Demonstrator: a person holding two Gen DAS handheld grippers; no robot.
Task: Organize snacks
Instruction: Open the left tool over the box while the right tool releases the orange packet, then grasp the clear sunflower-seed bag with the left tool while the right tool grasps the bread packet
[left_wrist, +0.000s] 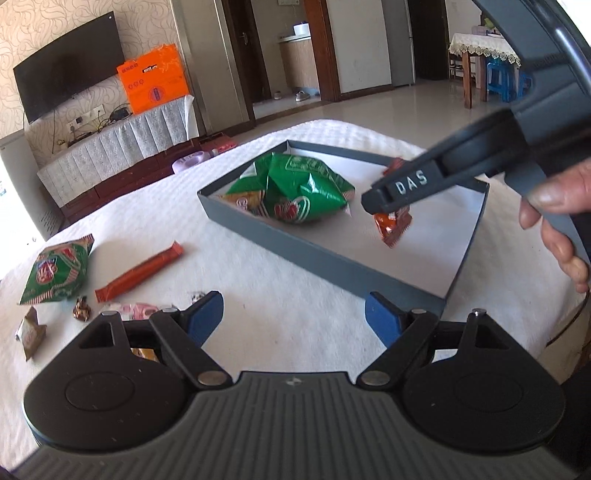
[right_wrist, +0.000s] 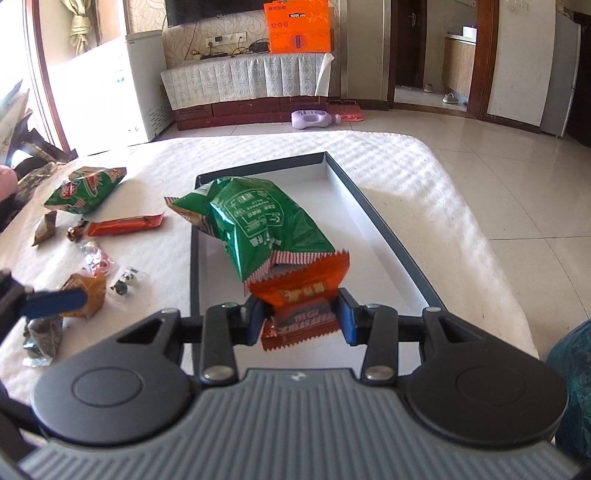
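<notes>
A shallow grey box (left_wrist: 303, 254) (right_wrist: 391, 236) with a white floor lies on the white cloth. In it lies a green snack bag (left_wrist: 306, 184) (right_wrist: 258, 225). My right gripper (right_wrist: 301, 314) (left_wrist: 384, 208) is shut on a small orange snack packet (right_wrist: 303, 295) (left_wrist: 393, 225) and holds it above the box floor, beside the green bag. My left gripper (left_wrist: 293, 317) is open and empty over the cloth, just in front of the box's near wall. A blue fingertip (right_wrist: 55, 299) of the left gripper shows in the right wrist view.
Left of the box lie another green bag (left_wrist: 55, 271) (right_wrist: 86, 188), a long orange bar (left_wrist: 140, 271) (right_wrist: 123, 225), a brown packet (left_wrist: 31, 332) (right_wrist: 46, 227), a pink sweet (left_wrist: 135, 310) (right_wrist: 98, 260), an orange-yellow packet (right_wrist: 86, 291) and small wrapped candies (left_wrist: 82, 308) (right_wrist: 127, 282). A hand (left_wrist: 557, 206) holds the right gripper.
</notes>
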